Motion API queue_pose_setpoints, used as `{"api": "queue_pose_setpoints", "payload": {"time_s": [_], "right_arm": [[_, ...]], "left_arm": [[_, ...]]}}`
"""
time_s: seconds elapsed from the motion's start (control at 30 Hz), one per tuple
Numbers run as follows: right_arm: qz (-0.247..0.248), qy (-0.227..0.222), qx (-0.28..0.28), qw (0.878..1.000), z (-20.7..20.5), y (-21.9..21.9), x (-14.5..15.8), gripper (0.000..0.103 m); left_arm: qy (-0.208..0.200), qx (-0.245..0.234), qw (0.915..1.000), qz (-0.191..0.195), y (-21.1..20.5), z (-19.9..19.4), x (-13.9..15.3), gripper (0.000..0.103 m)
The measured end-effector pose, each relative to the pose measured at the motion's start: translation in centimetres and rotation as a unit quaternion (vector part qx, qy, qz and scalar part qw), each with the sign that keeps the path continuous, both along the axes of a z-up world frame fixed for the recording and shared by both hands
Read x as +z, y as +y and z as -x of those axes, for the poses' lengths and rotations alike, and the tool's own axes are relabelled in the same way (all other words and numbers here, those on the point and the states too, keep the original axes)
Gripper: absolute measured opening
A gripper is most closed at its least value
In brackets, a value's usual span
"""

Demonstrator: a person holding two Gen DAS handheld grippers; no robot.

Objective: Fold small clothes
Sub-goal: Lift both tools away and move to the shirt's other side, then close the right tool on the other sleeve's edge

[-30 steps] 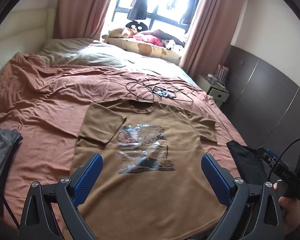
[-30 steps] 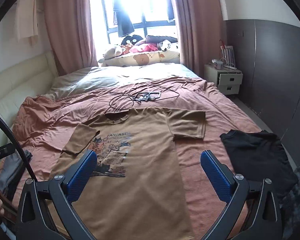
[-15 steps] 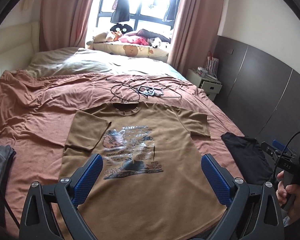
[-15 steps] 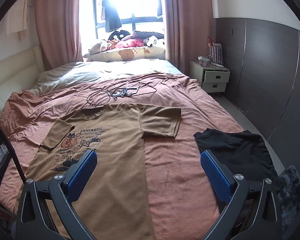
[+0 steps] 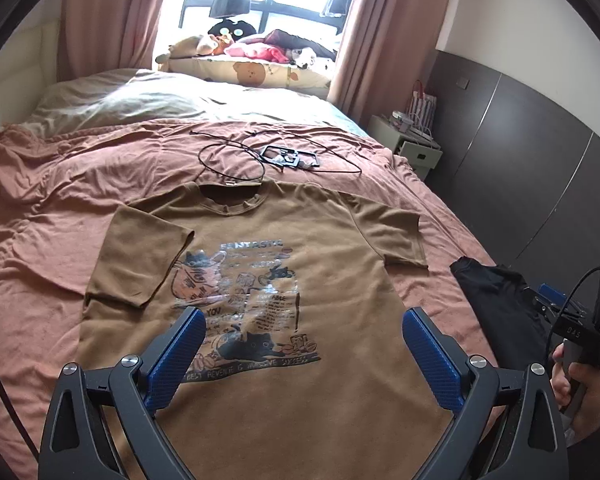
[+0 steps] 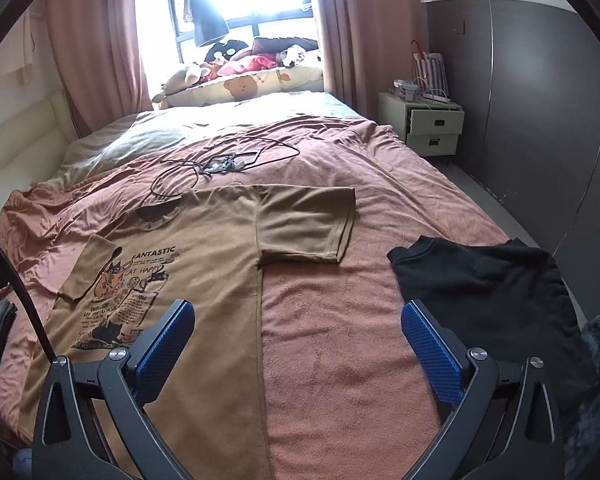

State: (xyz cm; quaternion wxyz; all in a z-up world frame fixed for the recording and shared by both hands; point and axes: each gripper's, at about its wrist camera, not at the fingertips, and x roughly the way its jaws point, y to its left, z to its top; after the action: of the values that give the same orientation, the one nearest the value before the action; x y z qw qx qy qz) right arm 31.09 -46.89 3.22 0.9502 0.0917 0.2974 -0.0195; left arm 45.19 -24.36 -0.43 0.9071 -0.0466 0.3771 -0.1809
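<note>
Garment: a brown short-sleeved cotton T-shirt (image 5: 324, 264) with a cat cartoon print reading "FANTASTIC" lies face up and flat on the bed, collar toward the window, hem toward the cameras.
Left sleeve: folded inward so that it overlaps the chest, its edge just beside the print.
Right sleeve: spread flat, pointing out to the side over the bed cover.
Bed: a wide bed with a rumpled rust-pink cover (image 5: 60, 208) carries the T-shirt; a smoother terry patch of the cover shows in the right wrist view beside the shirt's right edge.
Left gripper (image 5: 302, 354): 2 blue-padded fingers on black arms, jaws wide apart, holding nothing, hovering above the lower half of the T-shirt.
Right gripper (image 6: 298, 346): same build, jaws wide apart, holding nothing, over the shirt's right side seam and the bare cover next to it.
Hand (image 5: 580, 380): seen at the lower right of the left wrist view, wrapped around the handle of the right gripper.
Dark garment: a crumpled black cloth (image 6: 488, 280) lies on the right edge of the bed, apart from the T-shirt.
Cable: a thin black looped cord (image 5: 232, 160) with a small black frame lies on the cover just beyond the collar.
Background: a pale 2-drawer nightstand (image 6: 432, 128) stands right of the bed; pink curtains (image 6: 96, 52) flank the bright window.
</note>
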Motion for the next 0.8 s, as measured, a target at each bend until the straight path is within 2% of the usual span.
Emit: {"api": "queue_pose_setpoints", "payload": {"time_s": [0.17, 0.33, 0.47, 0.57, 0.63, 0.8], "right_arm": [[-0.018, 0.018, -0.008, 1.000, -3.1, -1.9, -1.7, 0.103], [-0.031, 0.029, -0.005, 0.999, -6.0, -2.9, -3.0, 0.099], [-0.050, 0.034, -0.006, 0.998, -7.9, -4.3, -4.2, 0.089], [-0.067, 0.045, -0.003, 0.997, -9.5, -5.4, -5.3, 0.078], [-0.076, 0.051, -0.001, 0.996, -10.7, -6.0, -6.1, 0.076], [-0.089, 0.064, -0.004, 0.994, -13.8, -7.6, -7.7, 0.071]], "left_arm": [[0.004, -0.020, 0.9997, -0.011, -1.8, -2.5, -0.8, 0.099], [0.003, -0.041, 0.9990, -0.017, -3.9, -4.7, -1.7, 0.099], [0.005, -0.049, 0.9987, -0.016, -5.3, -6.6, -2.7, 0.098], [0.006, -0.047, 0.9986, -0.023, -6.2, -8.2, -3.8, 0.093], [0.022, -0.052, 0.9983, -0.016, -6.7, -9.7, -4.8, 0.084], [0.065, -0.051, 0.9966, 0.005, -7.9, -13.1, -7.4, 0.071]]}}
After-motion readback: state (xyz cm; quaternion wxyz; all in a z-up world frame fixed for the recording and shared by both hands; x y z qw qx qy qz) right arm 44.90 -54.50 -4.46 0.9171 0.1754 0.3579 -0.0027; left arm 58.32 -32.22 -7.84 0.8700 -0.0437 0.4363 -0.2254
